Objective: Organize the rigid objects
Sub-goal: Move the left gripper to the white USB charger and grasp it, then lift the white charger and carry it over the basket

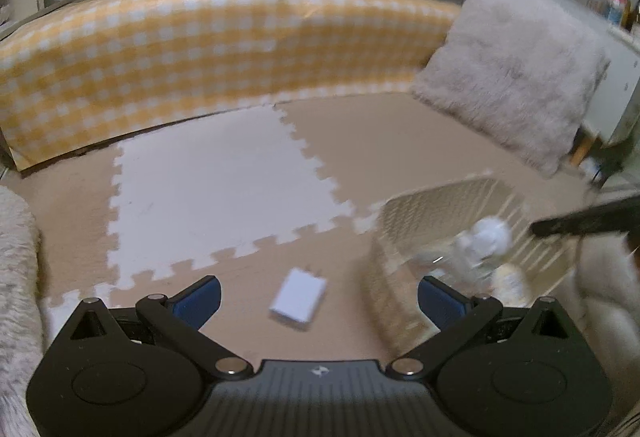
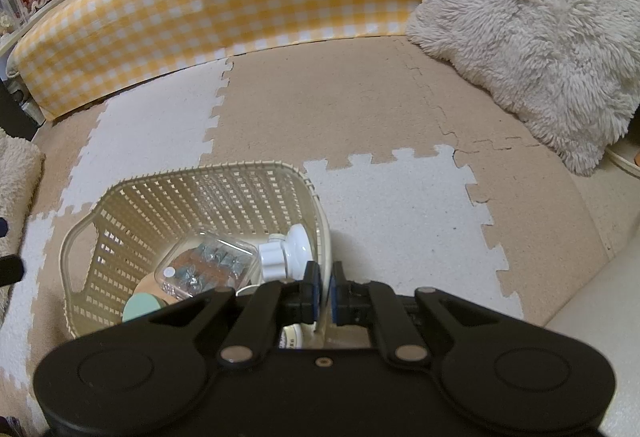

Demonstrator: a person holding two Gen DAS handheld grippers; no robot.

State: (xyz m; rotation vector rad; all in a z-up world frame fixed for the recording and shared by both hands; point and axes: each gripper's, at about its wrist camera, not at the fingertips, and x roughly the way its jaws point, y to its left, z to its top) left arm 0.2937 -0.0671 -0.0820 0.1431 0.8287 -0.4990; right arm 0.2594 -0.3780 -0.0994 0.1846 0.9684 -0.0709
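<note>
Left gripper (image 1: pixel 319 297) jaws wide, empty, white charger (image 1: pixel 298 298) on foam mat (image 1: pixel 224 173) between them. Right gripper (image 2: pixel 324 287) clamped on basket (image 2: pixel 192 197) rim.

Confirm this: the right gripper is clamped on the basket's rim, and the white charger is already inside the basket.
Not quite. The right gripper is clamped on the basket rim, but the white charger lies on the floor mat outside the basket, between the open left gripper's fingers, as the left wrist view shows.
</note>
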